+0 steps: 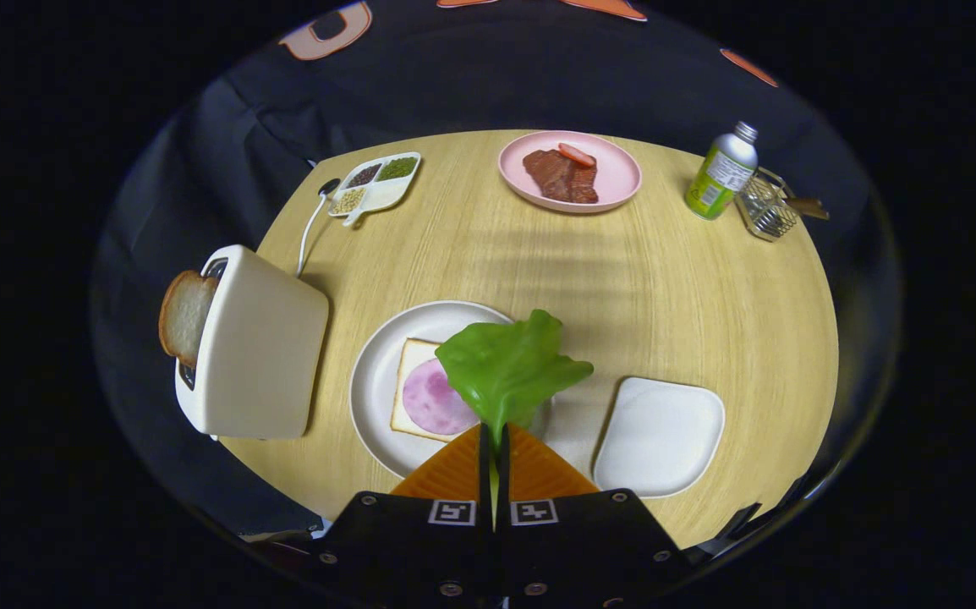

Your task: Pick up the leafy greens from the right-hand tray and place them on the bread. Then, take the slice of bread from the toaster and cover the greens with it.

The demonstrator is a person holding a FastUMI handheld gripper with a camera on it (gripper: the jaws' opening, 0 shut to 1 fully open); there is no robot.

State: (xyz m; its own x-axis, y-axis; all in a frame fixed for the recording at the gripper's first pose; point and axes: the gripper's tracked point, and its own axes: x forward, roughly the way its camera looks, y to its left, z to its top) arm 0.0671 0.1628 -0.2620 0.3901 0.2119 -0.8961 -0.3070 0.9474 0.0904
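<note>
Hand-held gripper [493, 440] clamped on leafy greens [509, 365]

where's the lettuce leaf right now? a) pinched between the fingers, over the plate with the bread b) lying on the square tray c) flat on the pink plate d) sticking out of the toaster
a: the lettuce leaf has its stem clamped between the closed fingers, its blade hanging above the round plate, beside the bread slice.
</note>
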